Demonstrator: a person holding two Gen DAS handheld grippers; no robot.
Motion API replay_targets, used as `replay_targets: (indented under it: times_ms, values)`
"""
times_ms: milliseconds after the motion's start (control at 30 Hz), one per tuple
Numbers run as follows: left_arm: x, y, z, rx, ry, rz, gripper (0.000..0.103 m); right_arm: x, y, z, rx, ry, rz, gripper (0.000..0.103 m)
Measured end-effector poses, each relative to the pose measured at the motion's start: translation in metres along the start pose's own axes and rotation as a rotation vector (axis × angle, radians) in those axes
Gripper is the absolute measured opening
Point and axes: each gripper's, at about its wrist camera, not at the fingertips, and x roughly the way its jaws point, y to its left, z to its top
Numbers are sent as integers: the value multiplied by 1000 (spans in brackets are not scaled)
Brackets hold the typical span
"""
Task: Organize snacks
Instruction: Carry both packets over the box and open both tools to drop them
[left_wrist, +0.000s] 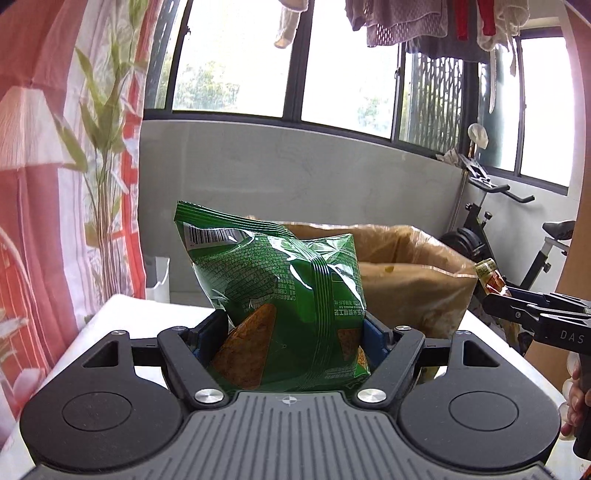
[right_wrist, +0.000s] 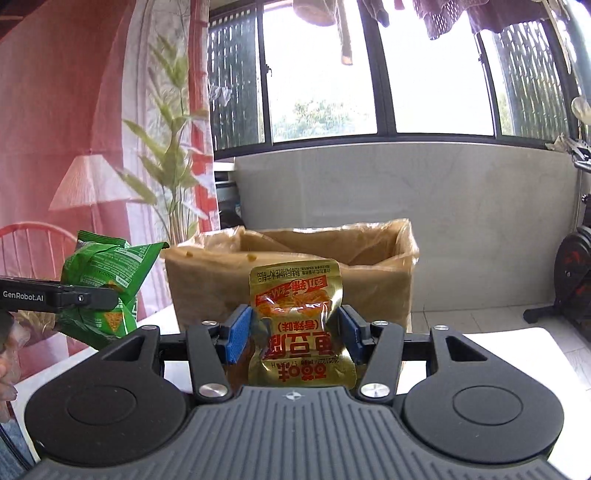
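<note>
Left wrist: left tool (left_wrist: 295, 332) clamps green chip bag (left_wrist: 273, 280); right tool (right_wrist: 295, 332) clamps gold pouch (right_wrist: 299, 321).

The green chip bag (left_wrist: 280, 295) hides the box's (left_wrist: 413, 280) front.

The left gripper (left_wrist: 291, 332) is clamping a green bag low in the frame's centre. The right gripper (right_wrist: 295, 332) is pinching a gold packet likewise.

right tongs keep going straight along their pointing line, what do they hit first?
Most likely the near wall of the open cardboard box, which stands directly ahead of the right tongs and behind the gold snack packet they hold. The gap to the box is hard to judge.
</note>
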Motion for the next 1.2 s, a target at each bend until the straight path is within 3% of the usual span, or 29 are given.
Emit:
replay_targets:
  times_ms: [333, 533, 800, 1033, 1200]
  values:
    - [64, -37, 72, 56, -39, -72, 78, 57, -24, 61, 30, -75, -1, 54]
    - [123, -48, 98, 47, 27, -127, 78, 108, -37, 77, 46, -8, -45, 54]
    - [177, -50, 96, 76, 159, -173, 82, 139, -45, 67, 40, 109, -74, 58]
    - [177, -36, 90, 46, 164, -134, 85, 130, -51, 67, 67, 110, -100, 67]
    - [160, -23, 91, 11, 147, -104, 85, 116, -47, 66, 78, 101, -93, 67]
